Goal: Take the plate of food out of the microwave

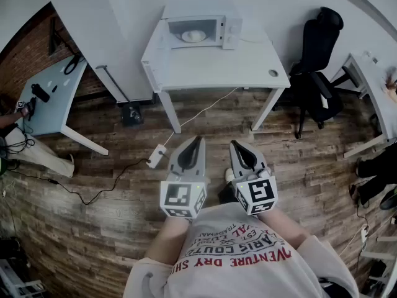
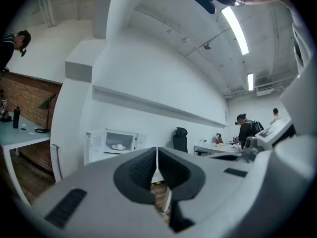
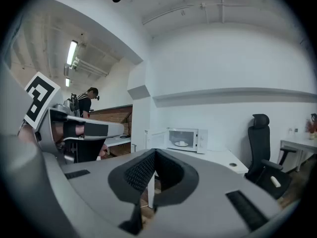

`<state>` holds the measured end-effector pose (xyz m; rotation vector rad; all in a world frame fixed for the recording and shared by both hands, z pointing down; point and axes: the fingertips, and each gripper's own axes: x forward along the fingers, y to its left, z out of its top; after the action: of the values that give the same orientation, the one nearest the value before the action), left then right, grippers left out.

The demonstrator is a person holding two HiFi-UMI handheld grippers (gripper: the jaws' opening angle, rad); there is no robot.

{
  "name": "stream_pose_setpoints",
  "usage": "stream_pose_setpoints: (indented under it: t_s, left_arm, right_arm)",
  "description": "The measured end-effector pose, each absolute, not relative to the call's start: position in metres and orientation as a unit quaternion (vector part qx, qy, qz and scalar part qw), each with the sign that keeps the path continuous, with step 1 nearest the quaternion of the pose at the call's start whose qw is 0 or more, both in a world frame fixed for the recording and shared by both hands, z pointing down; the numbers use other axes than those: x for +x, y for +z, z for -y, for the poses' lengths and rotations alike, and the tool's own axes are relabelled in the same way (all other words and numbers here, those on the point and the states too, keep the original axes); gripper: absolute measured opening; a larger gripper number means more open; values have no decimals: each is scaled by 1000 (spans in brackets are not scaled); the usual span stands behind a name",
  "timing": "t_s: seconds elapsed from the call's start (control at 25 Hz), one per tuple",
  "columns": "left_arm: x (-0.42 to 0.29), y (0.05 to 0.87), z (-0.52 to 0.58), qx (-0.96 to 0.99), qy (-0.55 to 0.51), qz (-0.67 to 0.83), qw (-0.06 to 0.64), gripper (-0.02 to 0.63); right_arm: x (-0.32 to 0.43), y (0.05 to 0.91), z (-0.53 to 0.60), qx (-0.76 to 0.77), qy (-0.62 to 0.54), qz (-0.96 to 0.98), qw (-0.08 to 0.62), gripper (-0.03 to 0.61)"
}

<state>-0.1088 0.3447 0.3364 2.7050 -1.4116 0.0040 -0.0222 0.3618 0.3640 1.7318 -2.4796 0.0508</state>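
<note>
Head view puts the plate of food inside the microwave, whose door is swung open to the left. The microwave sits at the back of a white table that stands against the wall.

Well apart from that table, low in the view and over the wooden floor, the left gripper and the right gripper are held side by side, both pointing toward the microwave. In the left gripper view its 2 jaws are clenched together with nothing between them. The right gripper view shows the same: 2 jaws pressed closed and empty. Each of those views has the open microwave and the plate small in the distance beyond the jaw tips.

A white power strip lies on the floor in front of the table, with a cable rising from it toward the tabletop. A black office chair stands just right of the table.
</note>
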Motion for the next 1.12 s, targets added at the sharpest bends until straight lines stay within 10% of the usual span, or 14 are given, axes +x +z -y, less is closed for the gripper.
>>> stream_pose_setpoints:
  t_s: [1.12]
  left_arm:
    - [-101,373,-288,869,12,484,98,14]
  right_arm:
    - [5,398,-305,573,62,815,62,3]
